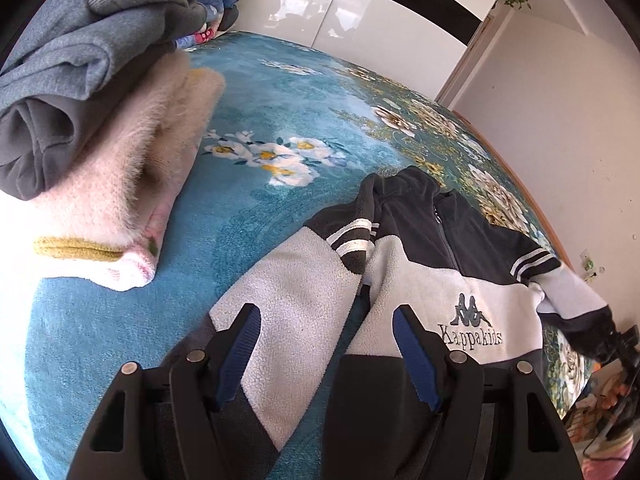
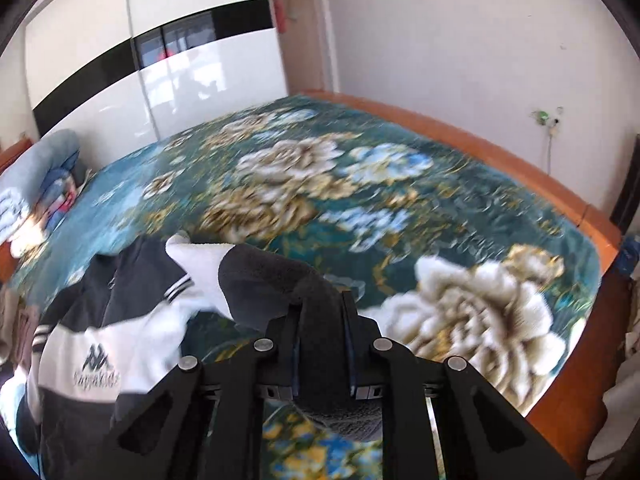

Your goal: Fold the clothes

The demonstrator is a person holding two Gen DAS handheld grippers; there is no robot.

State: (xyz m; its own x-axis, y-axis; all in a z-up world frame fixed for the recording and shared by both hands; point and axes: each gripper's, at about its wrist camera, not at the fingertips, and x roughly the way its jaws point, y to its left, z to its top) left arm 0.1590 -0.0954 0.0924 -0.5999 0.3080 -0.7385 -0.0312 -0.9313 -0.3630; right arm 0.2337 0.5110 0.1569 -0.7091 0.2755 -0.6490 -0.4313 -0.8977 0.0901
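A fleece jacket (image 1: 424, 280), dark grey and white with a Kappa Kids logo, lies front up on the floral blanket (image 1: 260, 92). My left gripper (image 1: 326, 312) hovers open above its near sleeve (image 1: 296, 280), which lies folded inward; the blue pads stand on either side of the sleeve without pressing it. In the right wrist view my right gripper (image 2: 320, 308) is shut on the dark cuff (image 2: 272, 280) of the other sleeve and holds it off the blanket. That sleeve stretches out from the jacket body (image 2: 92, 320).
A stack of folded clothes sits at the left: a grey sweatshirt (image 1: 80, 60) on a fluffy pink garment (image 1: 120, 184). Rolled bedding (image 2: 40, 168) lies at the head of the bed. A wooden bed frame (image 2: 520, 160) edges the blanket, with a glossy white wardrobe (image 1: 360, 8) beyond.
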